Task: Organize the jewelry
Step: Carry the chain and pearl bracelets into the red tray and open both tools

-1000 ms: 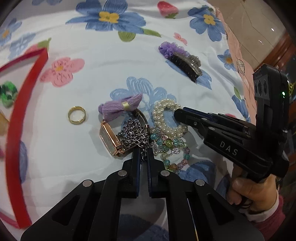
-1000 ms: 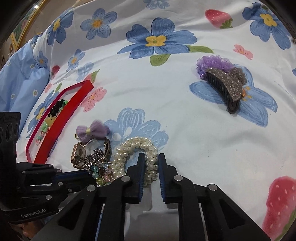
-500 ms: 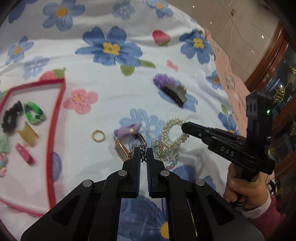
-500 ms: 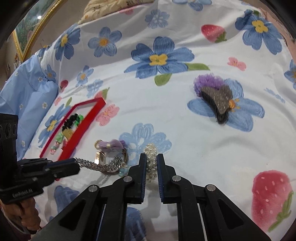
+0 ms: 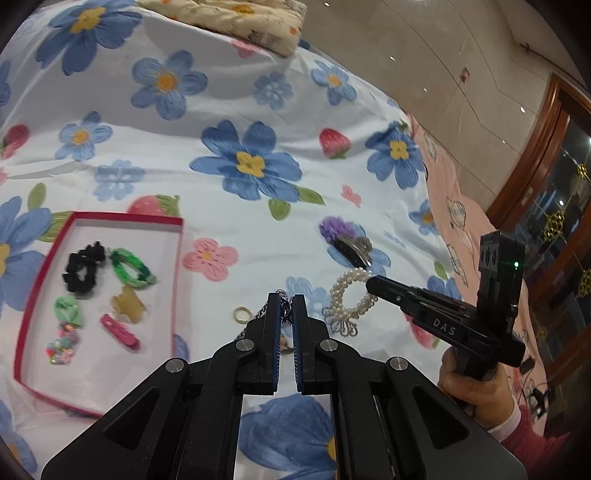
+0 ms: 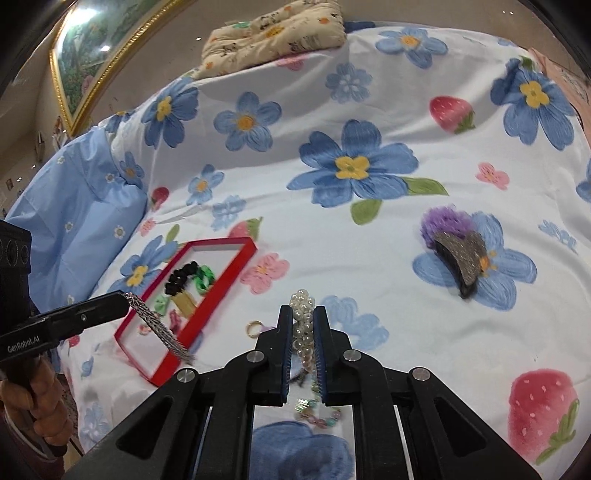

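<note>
A floral bedsheet (image 6: 369,122) covers the bed. My left gripper (image 5: 287,306) pinches a silver chain (image 6: 159,328), which hangs slanting down to the right above the red tray (image 6: 218,291). My right gripper (image 6: 303,325) clamps a pearl bracelet (image 5: 351,295), its loop held on edge, a beaded strand dangling beneath. A gold ring (image 5: 241,314) lies on the sheet near the tray.

Bed under white floral sheet (image 6: 332,240), red tray (image 5: 99,219) lying at left, gold ring (image 5: 241,315) near middle, glittery claw clip (image 6: 461,260) on purple scrunchie (image 6: 441,221) at right, quilted cushion (image 6: 273,31) at far edge
</note>
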{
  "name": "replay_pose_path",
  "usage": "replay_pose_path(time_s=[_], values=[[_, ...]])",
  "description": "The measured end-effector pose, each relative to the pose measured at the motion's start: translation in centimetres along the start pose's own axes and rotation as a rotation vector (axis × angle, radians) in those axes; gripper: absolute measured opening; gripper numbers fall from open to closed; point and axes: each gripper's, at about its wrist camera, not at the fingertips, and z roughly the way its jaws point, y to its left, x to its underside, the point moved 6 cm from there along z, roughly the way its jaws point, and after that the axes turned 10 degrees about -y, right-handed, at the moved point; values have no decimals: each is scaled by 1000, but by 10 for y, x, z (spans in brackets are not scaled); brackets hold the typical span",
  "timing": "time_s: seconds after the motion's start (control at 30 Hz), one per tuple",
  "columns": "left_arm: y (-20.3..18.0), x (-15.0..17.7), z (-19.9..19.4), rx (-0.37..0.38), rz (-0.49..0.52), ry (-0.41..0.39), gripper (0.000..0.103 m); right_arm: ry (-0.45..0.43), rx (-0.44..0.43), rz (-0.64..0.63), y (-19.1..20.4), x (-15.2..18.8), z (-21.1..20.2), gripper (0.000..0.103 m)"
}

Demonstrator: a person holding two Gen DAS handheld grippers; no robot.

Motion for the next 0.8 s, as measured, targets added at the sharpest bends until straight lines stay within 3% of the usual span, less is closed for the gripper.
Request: replay_pose_path(time_s=[0.47, 0.8], values=[[67, -16, -56, -111, -74, -99, 4, 39, -137, -61, 82, 5, 28, 10], [121, -8, -79, -190, -135, -110, 4, 82, -253, -122, 155, 15, 57, 10]])
